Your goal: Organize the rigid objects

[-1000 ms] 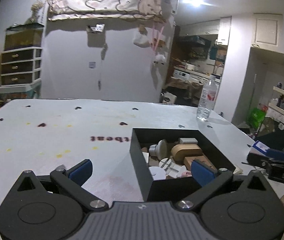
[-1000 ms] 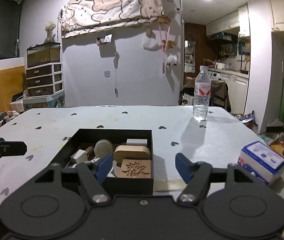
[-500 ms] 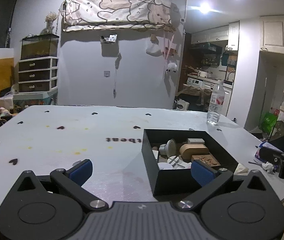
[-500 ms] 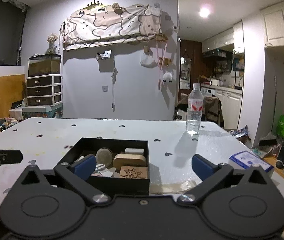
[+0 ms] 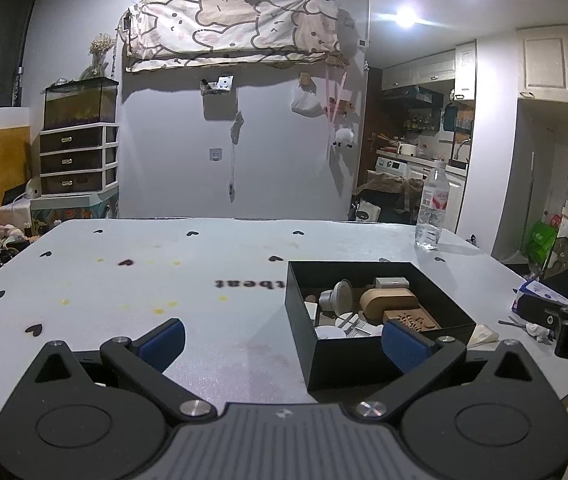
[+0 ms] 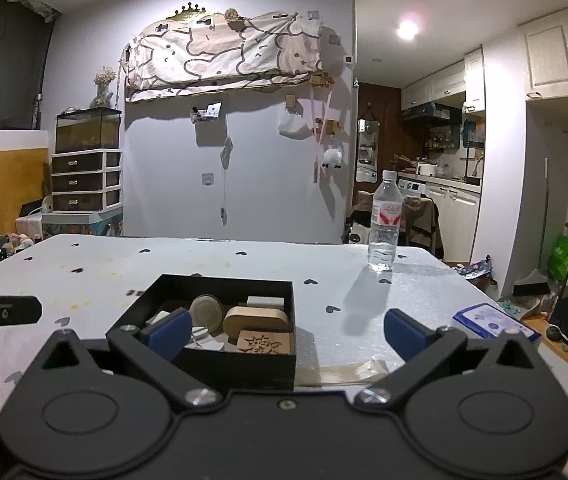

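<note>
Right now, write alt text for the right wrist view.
An open right gripper, holding nothing, faces a black box of wooden and white items on a white table. A water bottle stands behind; a blue-and-white pack lies right.

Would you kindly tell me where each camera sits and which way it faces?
Left wrist: behind the left tool, facing the wall across the table; black box right.
Right wrist: behind the right tool, same heading; box left of centre.
Shared: box, water bottle; each shows the other tool at its edge.

Black box (image 6: 220, 364) w/ wood bits, R gripper (image 6: 284, 332) spread wide
</note>
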`<action>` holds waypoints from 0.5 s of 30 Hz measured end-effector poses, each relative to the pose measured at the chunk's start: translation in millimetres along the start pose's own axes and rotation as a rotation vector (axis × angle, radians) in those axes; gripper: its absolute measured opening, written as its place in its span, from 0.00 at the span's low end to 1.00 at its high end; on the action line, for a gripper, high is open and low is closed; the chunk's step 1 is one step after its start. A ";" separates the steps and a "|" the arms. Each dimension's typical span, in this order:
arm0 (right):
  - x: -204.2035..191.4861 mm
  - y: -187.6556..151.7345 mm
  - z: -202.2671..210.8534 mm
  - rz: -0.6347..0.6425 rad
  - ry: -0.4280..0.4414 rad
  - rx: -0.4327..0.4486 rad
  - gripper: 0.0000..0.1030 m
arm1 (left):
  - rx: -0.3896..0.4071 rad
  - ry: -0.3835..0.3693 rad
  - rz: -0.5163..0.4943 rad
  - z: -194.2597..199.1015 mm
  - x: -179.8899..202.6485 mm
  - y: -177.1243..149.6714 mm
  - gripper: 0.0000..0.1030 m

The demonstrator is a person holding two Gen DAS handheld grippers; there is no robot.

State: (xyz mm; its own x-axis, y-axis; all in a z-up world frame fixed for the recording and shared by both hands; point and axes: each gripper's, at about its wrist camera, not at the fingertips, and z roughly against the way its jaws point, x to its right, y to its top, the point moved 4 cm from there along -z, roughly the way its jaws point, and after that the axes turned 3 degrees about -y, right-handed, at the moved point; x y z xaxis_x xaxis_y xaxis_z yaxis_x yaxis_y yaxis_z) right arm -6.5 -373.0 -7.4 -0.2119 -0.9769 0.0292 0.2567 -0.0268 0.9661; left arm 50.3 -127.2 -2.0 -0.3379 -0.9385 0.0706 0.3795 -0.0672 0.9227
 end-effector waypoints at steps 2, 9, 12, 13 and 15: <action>0.3 -0.7 0.0 -0.001 0.001 -0.002 1.00 | 0.000 -0.001 -0.001 0.0 0.1 0.0 1.00; -0.6 -0.4 1.8 0.006 0.008 -0.002 1.00 | 0.001 0.000 -0.002 0.5 0.2 -0.1 1.00; -0.8 -0.5 1.8 0.005 0.008 -0.003 1.00 | 0.000 -0.001 -0.001 0.4 0.4 -0.1 1.00; -0.8 -0.5 1.8 0.005 0.008 -0.003 1.00 | 0.000 0.000 -0.001 0.4 0.4 -0.2 1.00; -0.8 -0.4 1.8 0.006 0.008 -0.002 1.00 | 0.001 0.000 -0.002 0.5 0.4 -0.1 1.00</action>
State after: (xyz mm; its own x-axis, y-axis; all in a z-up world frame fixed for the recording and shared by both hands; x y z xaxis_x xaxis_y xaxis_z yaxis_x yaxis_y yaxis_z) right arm -8.1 -371.8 -7.4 -0.2026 -0.9787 0.0328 0.2602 -0.0215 0.9653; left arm 49.7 -127.4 -1.9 -0.3389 -0.9383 0.0690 0.3783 -0.0687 0.9231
